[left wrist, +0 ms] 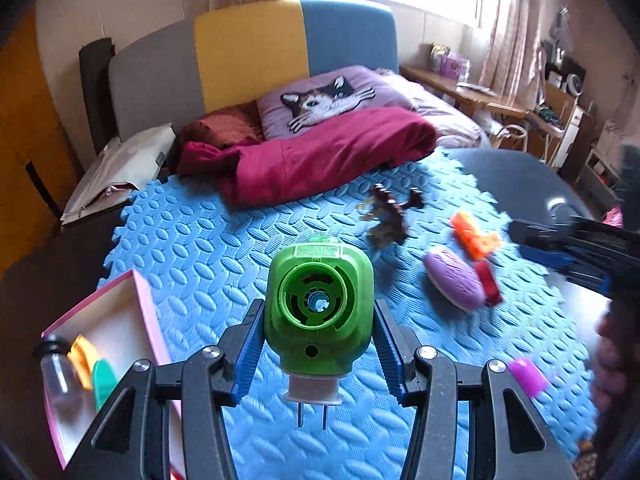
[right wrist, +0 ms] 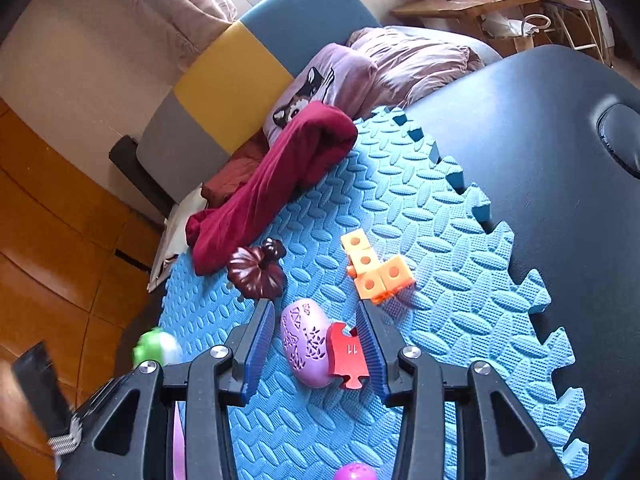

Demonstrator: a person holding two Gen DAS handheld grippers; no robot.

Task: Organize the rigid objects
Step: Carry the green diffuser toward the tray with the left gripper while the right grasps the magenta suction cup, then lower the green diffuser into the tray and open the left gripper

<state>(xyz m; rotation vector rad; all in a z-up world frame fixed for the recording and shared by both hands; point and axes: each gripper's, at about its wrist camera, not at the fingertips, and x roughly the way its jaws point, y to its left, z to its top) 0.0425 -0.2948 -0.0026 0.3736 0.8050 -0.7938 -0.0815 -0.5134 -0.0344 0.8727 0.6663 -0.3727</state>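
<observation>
My left gripper is shut on a green plug-in device, held above the blue foam mat with its two prongs pointing down. The same device shows as a green blur in the right wrist view. My right gripper stands open above a purple egg-shaped case and a red puzzle piece, which lie on the mat between its fingers in this view. Orange and yellow linked cubes and a dark brown flower-shaped piece lie just beyond. A pink-edged box sits at lower left.
The box holds a small clear bottle and yellow and teal pieces. A small purple object lies near the mat's front right. A maroon cloth drapes over the mat's far edge. The dark table extends right; a bed with pillows lies behind.
</observation>
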